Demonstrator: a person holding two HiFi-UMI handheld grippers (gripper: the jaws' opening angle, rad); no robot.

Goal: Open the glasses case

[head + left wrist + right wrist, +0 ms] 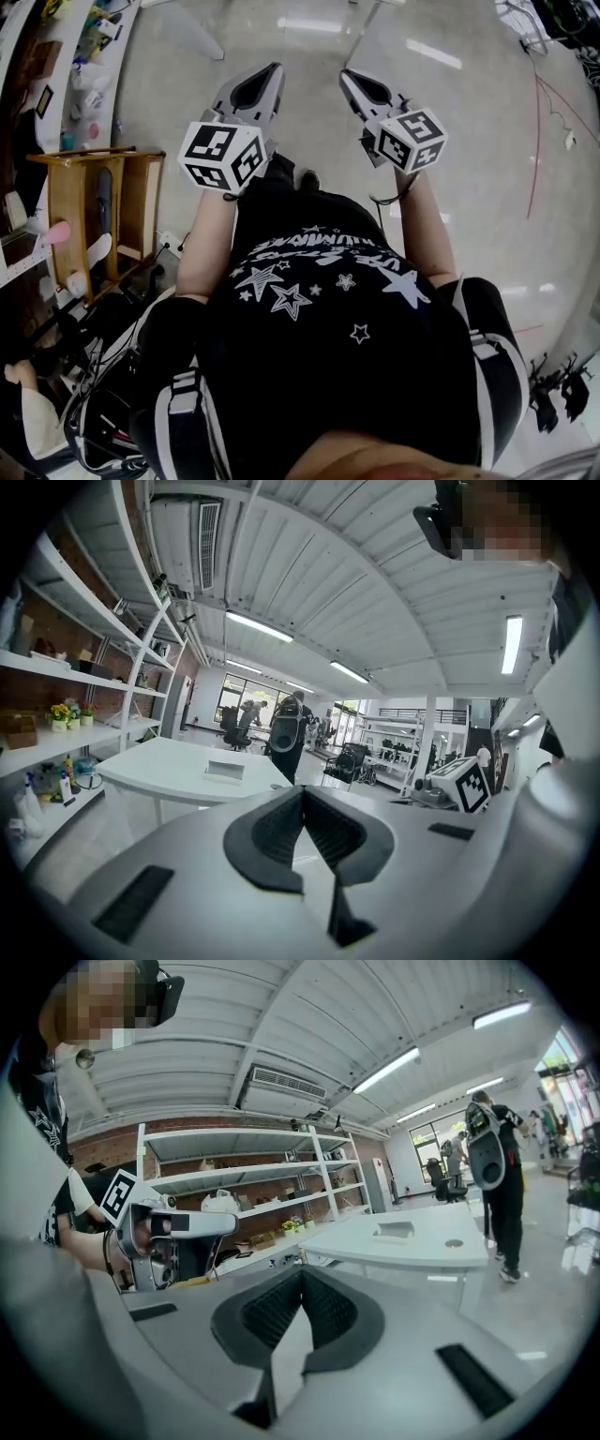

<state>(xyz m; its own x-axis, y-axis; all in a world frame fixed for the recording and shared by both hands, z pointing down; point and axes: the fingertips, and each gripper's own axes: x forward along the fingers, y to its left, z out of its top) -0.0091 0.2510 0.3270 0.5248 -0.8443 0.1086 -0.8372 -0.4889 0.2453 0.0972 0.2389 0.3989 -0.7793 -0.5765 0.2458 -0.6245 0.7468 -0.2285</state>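
Note:
No glasses case can be made out for certain. A small pale box-like thing (pixel 225 771) (pixel 392 1231) lies on a distant white table (pixel 159 778) (pixel 422 1251); what it is I cannot tell. In the head view both grippers are held out level over the bare floor, side by side and apart. My left gripper (pixel 273 69) (pixel 302 793) has its jaws together with nothing between them. My right gripper (pixel 346 75) (pixel 302 1273) is likewise shut and empty. Each gripper view shows the other gripper off to its side, the left gripper (pixel 169 1232) and the right one's marker cube (pixel 469 786).
A person with a backpack (pixel 287 731) (pixel 489 1143) stands beside the white table. Wall shelves (pixel 75 667) (pixel 253 1180) carry small items. A wooden rack (pixel 94 202) and cluttered shelving stand at the head view's left. Cables and equipment (pixel 553 394) lie at the lower right.

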